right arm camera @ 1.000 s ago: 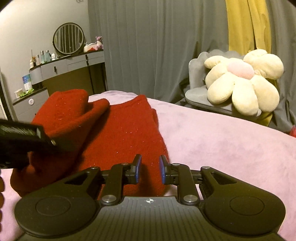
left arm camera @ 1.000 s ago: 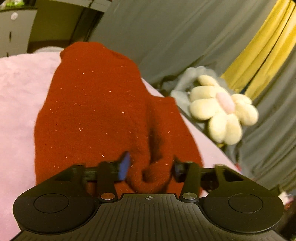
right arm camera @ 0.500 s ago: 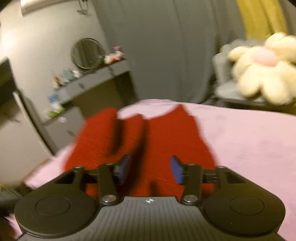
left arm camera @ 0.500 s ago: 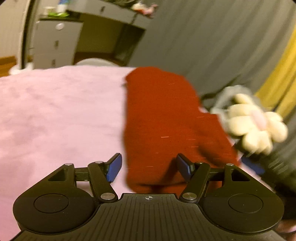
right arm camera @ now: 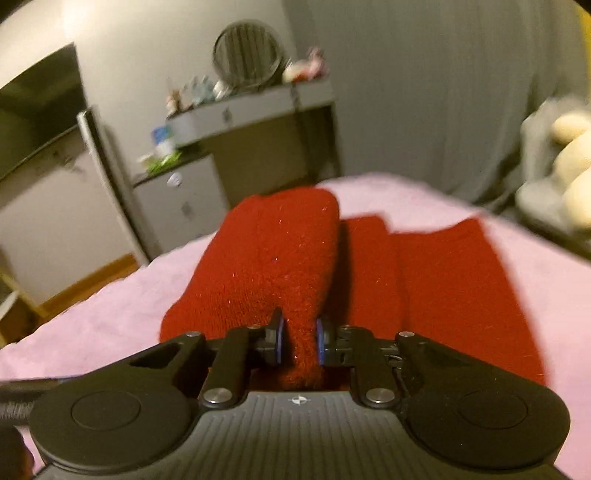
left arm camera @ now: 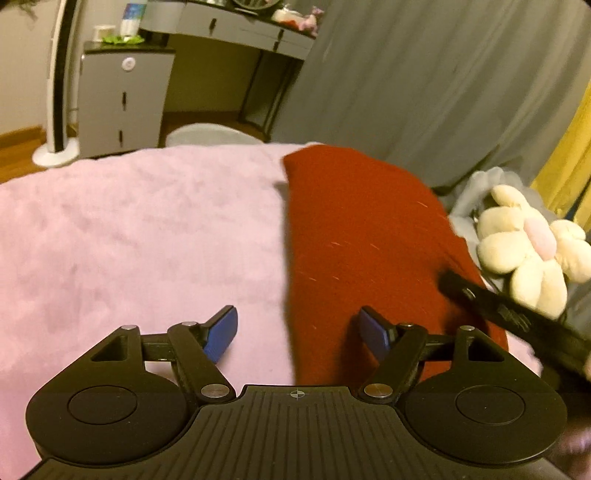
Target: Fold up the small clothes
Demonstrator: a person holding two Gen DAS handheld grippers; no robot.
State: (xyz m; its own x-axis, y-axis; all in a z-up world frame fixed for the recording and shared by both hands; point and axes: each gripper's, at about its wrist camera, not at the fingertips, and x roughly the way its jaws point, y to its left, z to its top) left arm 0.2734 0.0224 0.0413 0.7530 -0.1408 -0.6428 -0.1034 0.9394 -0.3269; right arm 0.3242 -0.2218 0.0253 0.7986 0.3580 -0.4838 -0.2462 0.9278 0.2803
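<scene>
A red knitted garment [left arm camera: 354,229] lies on a pink fluffy blanket [left arm camera: 129,240]. My left gripper [left arm camera: 297,321] hovers over the garment's near left edge. Its jaws are opening wide, and the blue pads [left arm camera: 221,332] touch nothing. In the right wrist view, my right gripper [right arm camera: 300,336] is closing on a raised fold of the red garment [right arm camera: 280,258], with its pads pressing the knit from both sides. The rest of the garment lies flat to the right. The right gripper also shows as a dark blurred bar [left arm camera: 509,314] at the garment's right edge.
A cream flower plush [left arm camera: 528,243] sits on a grey chair to the right of the bed. Behind the bed stand a grey drawer cabinet [left arm camera: 122,99], a desk [left arm camera: 236,26] and grey curtains [left arm camera: 424,74]. The pink blanket [right arm camera: 110,314] spreads out to the left.
My left gripper let go of the garment, opened wider and swung left. My right gripper opened, then shut on a fold of the red garment and lifted it.
</scene>
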